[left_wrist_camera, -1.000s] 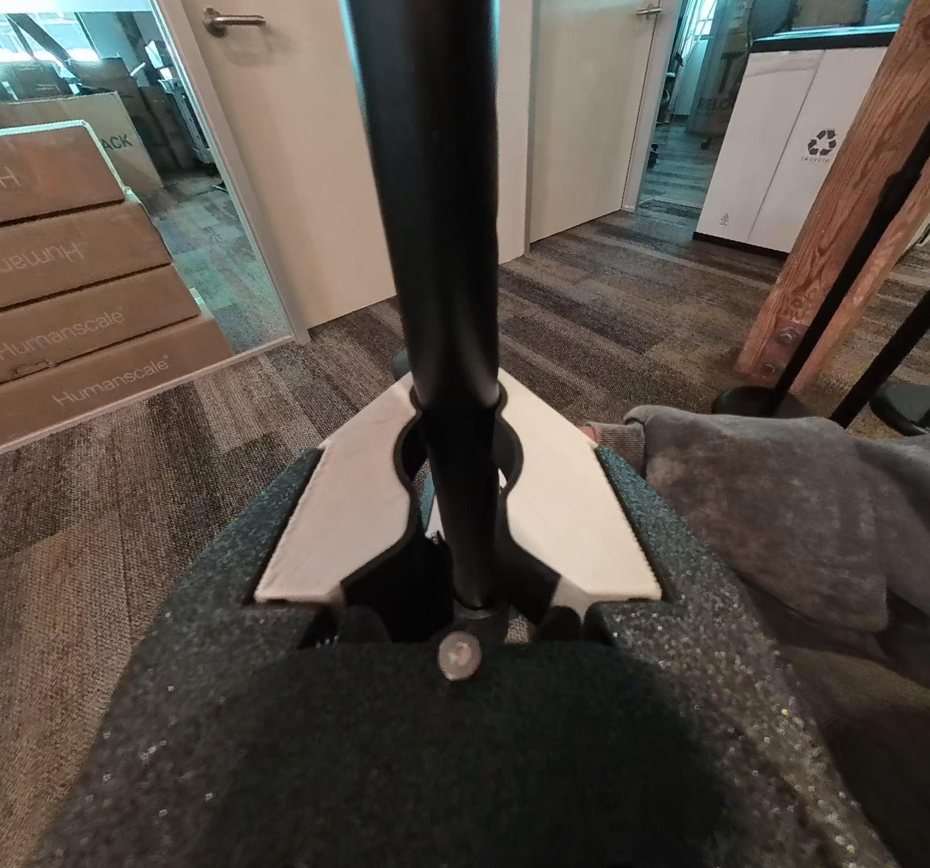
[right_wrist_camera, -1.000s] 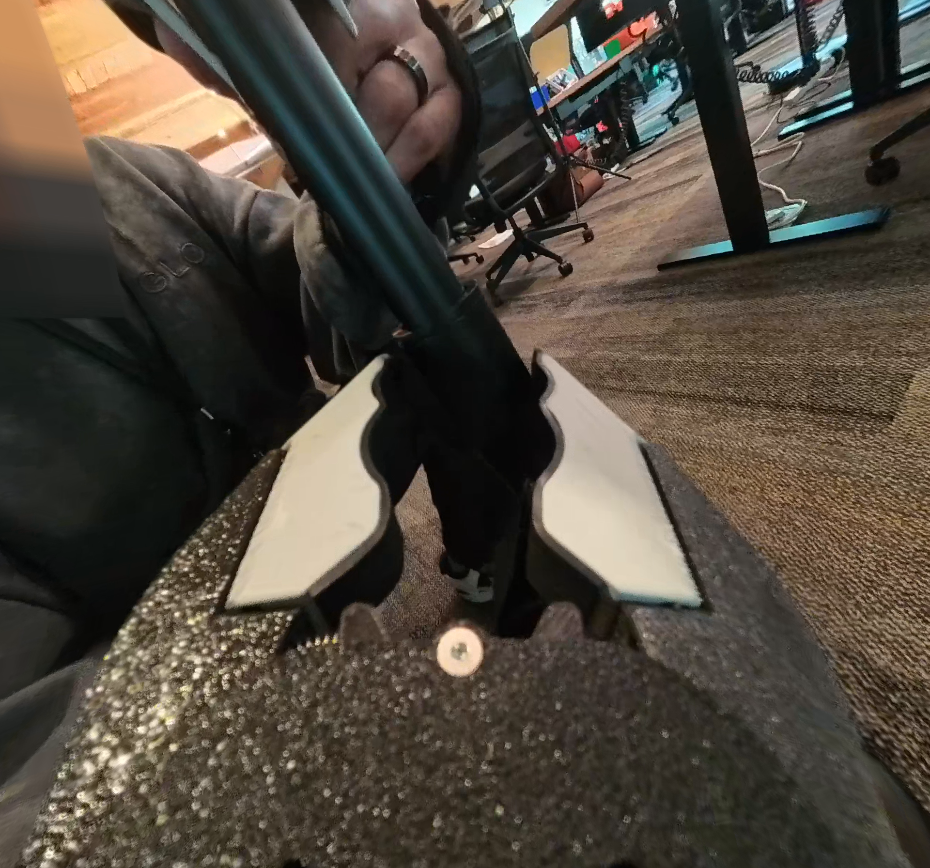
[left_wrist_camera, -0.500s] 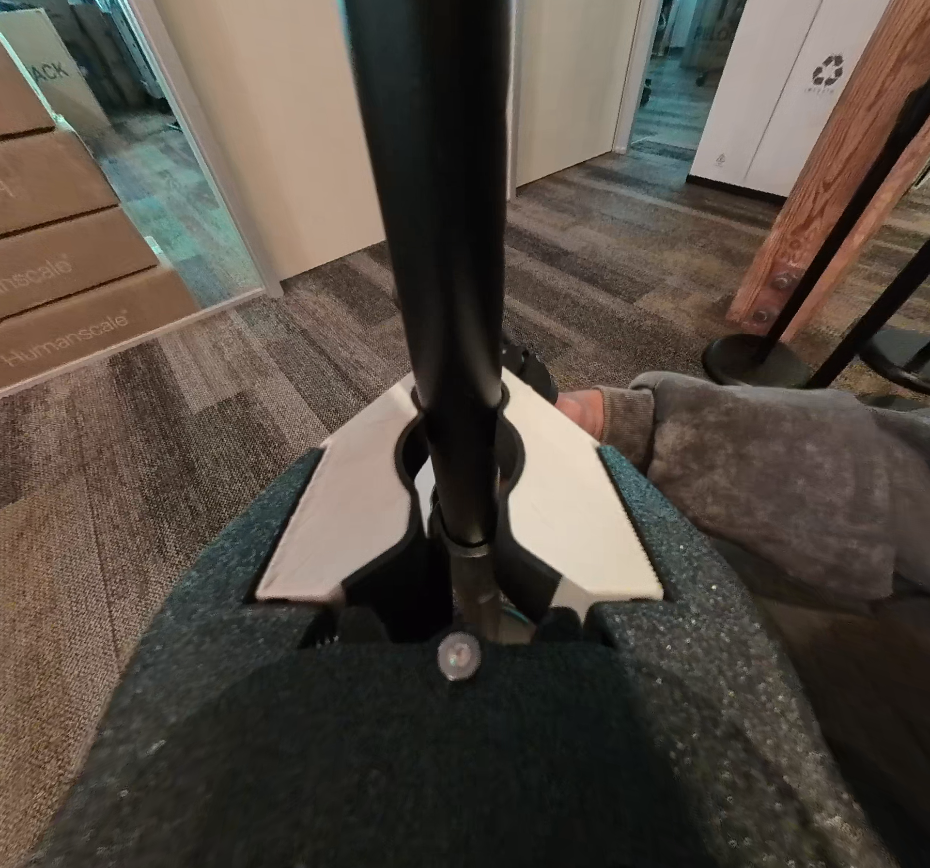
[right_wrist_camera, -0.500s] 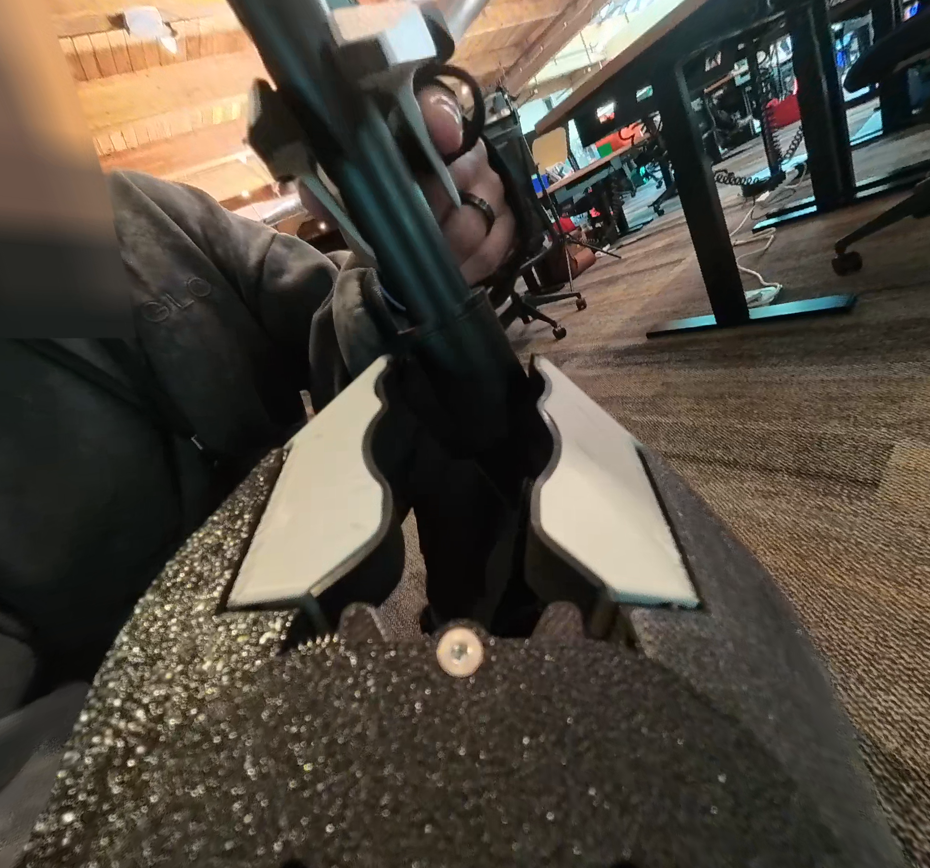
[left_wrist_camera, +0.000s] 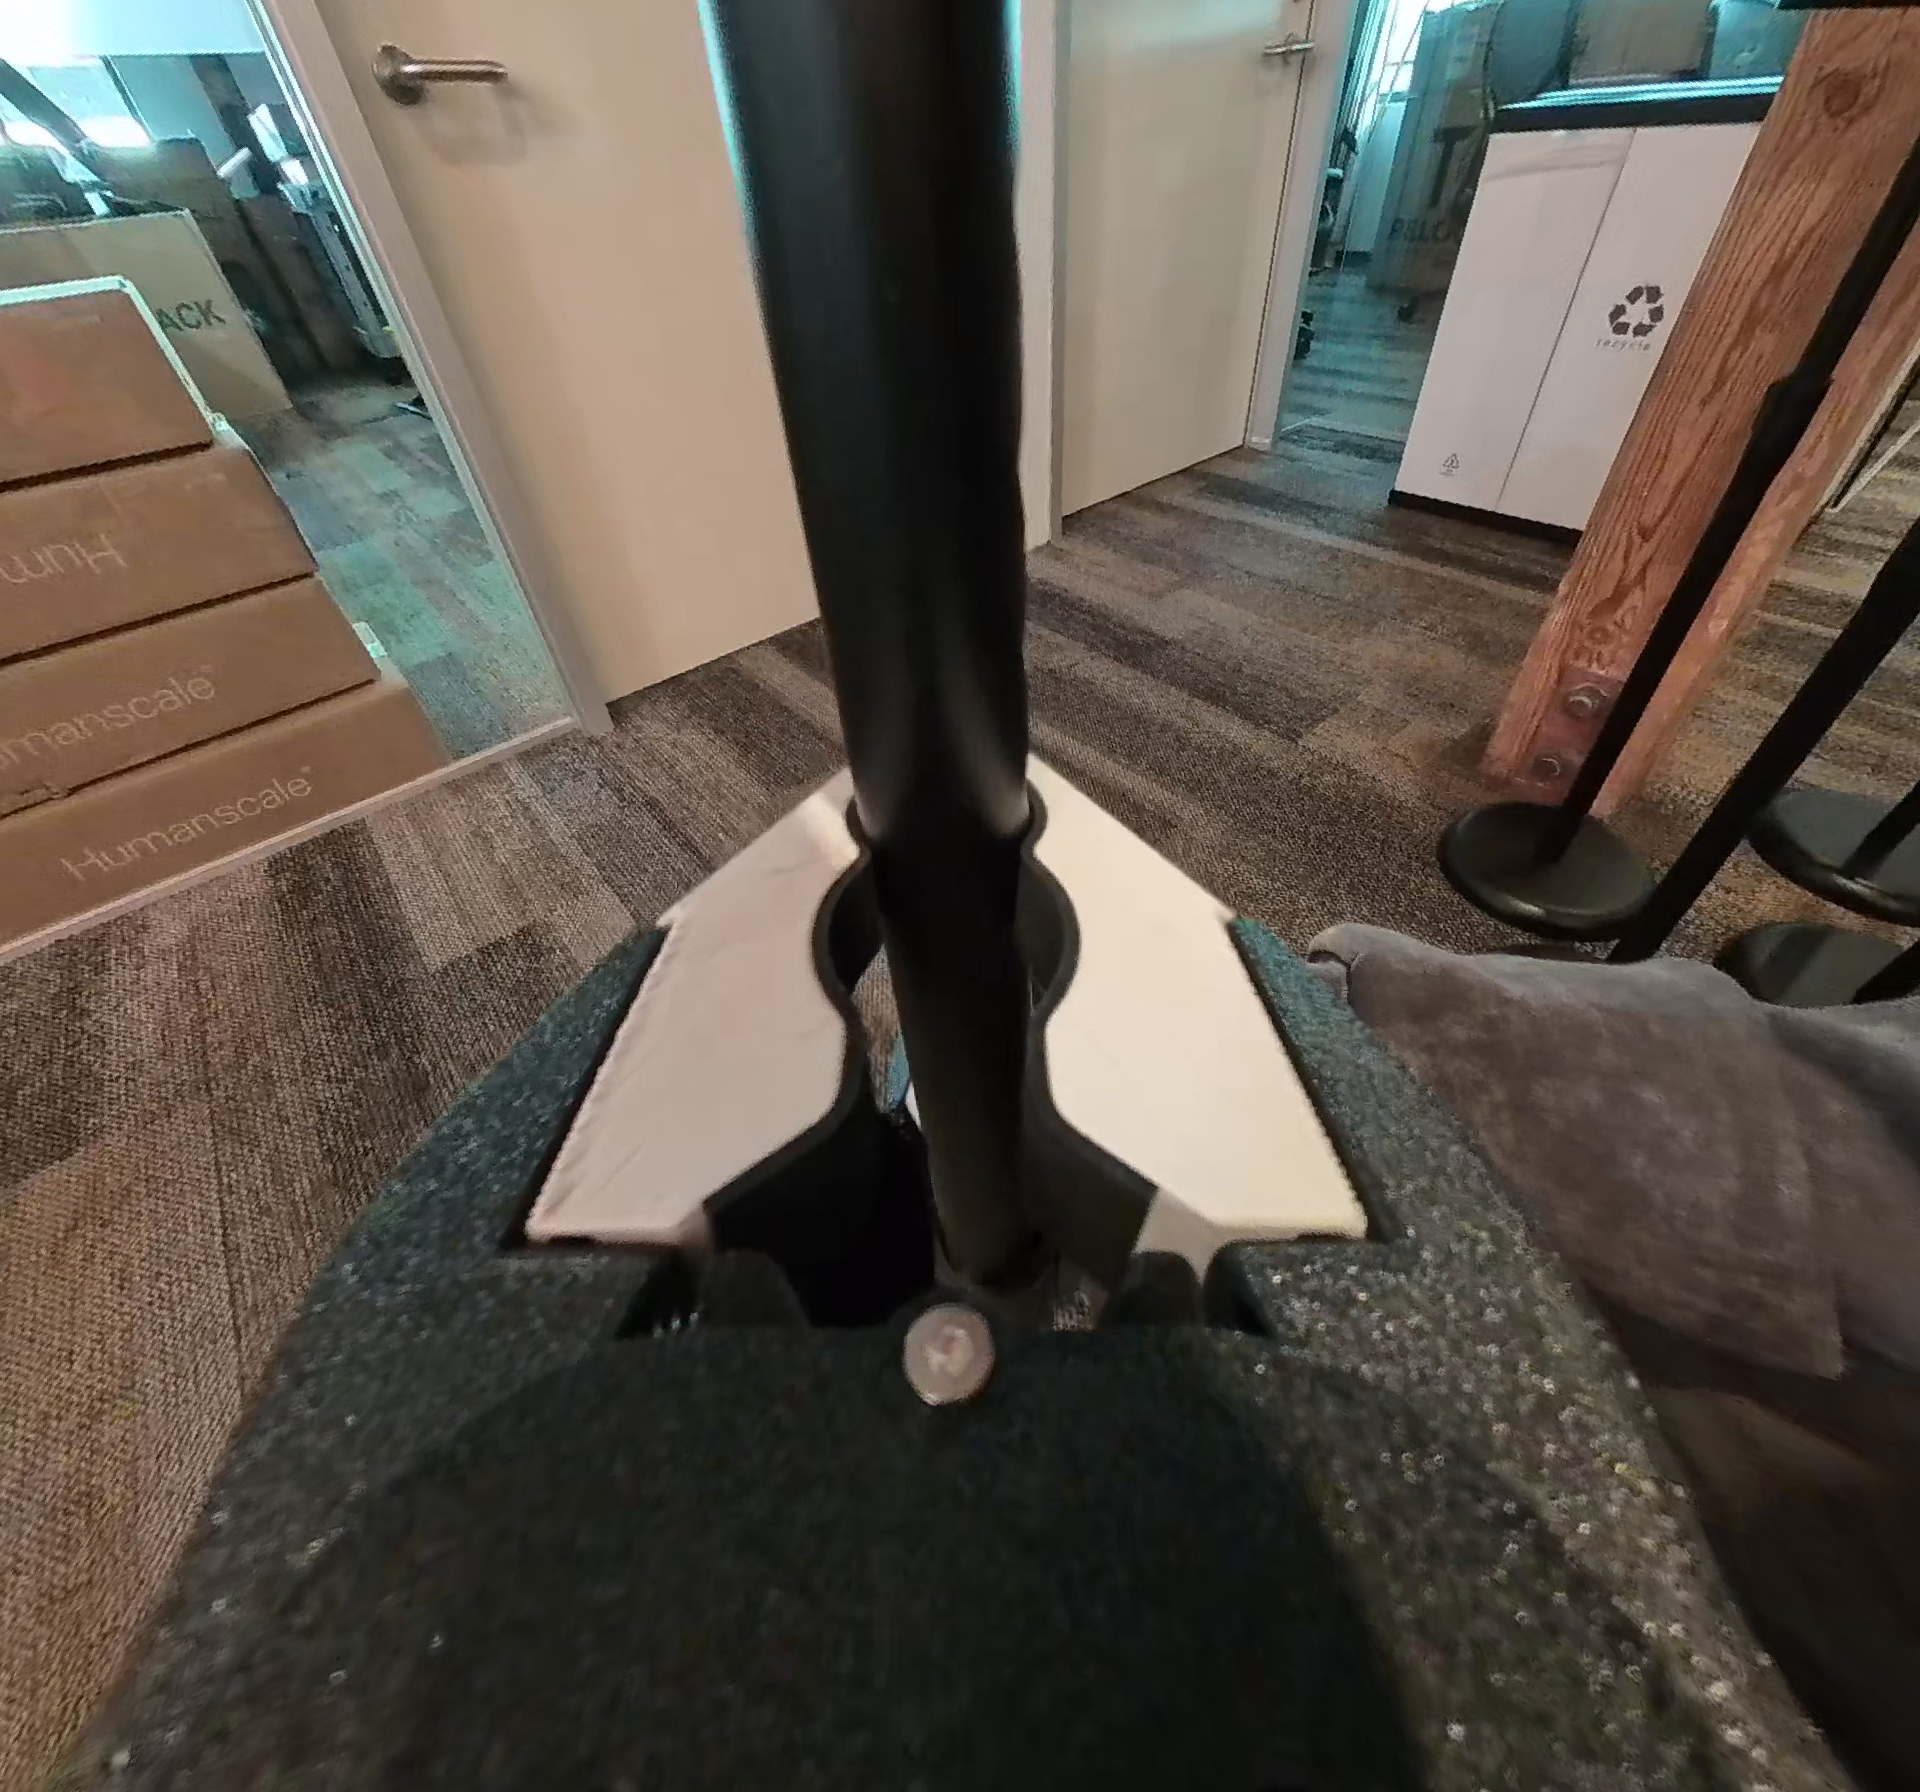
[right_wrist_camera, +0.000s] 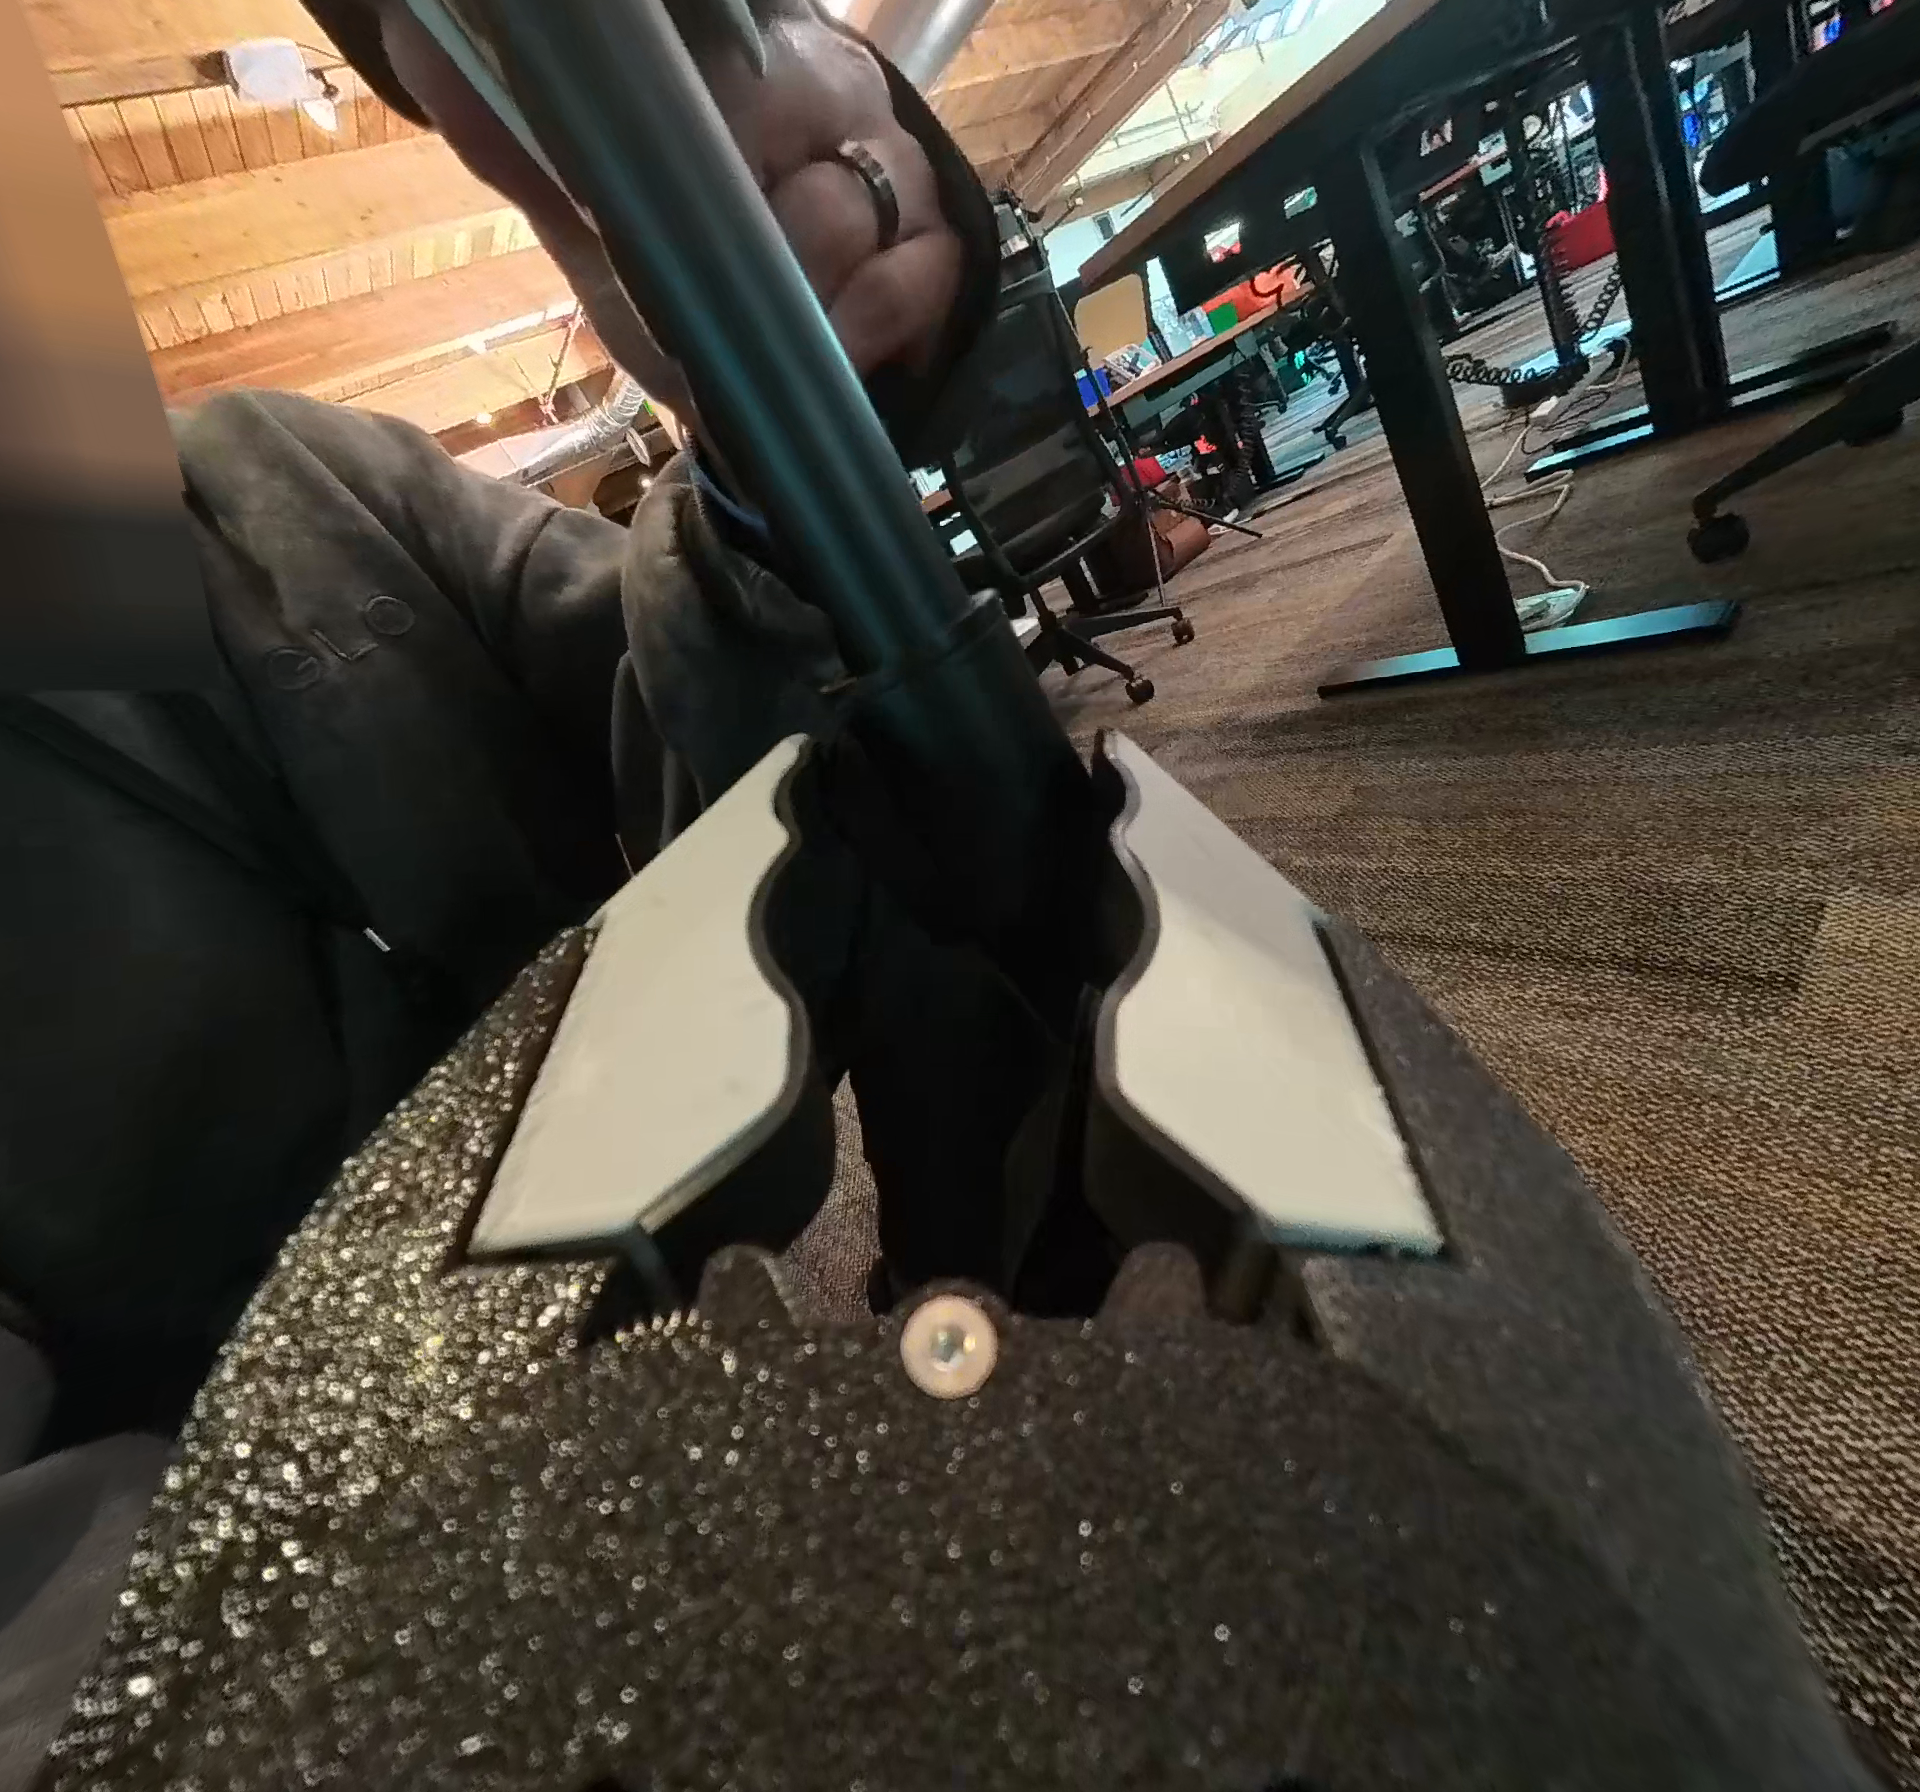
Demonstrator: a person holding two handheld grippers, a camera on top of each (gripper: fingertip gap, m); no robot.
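Observation:
A black telescopic pole (left_wrist_camera: 883, 392) rises between my left gripper's (left_wrist_camera: 943, 807) white-faced fingers (left_wrist_camera: 727, 1036), which are shut on its thin upper tube. In the right wrist view the same pole (right_wrist_camera: 727, 308) slants up to the left. My right gripper (right_wrist_camera: 951, 766) is shut on its thicker lower sleeve (right_wrist_camera: 966, 766), near the carpet. Higher up, a person's hand with a ring (right_wrist_camera: 862, 215) holds the left gripper around the pole. A grey sleeve (left_wrist_camera: 1621, 1119) lies to the right of my left gripper.
Patterned carpet (left_wrist_camera: 260, 1067) covers the floor. Stacked brown boxes (left_wrist_camera: 156, 662) stand at left, doors behind, a white recycling bin (left_wrist_camera: 1538, 319) and a wooden post (left_wrist_camera: 1714, 412) at right, with black stand bases (left_wrist_camera: 1548, 869). Desks (right_wrist_camera: 1434, 392) and office chairs (right_wrist_camera: 1039, 516) show in the right wrist view.
My left gripper slid down the pole half a second ago and has moved back up it. The hand in the right wrist view has risen and come closer. The right gripper keeps its hold.

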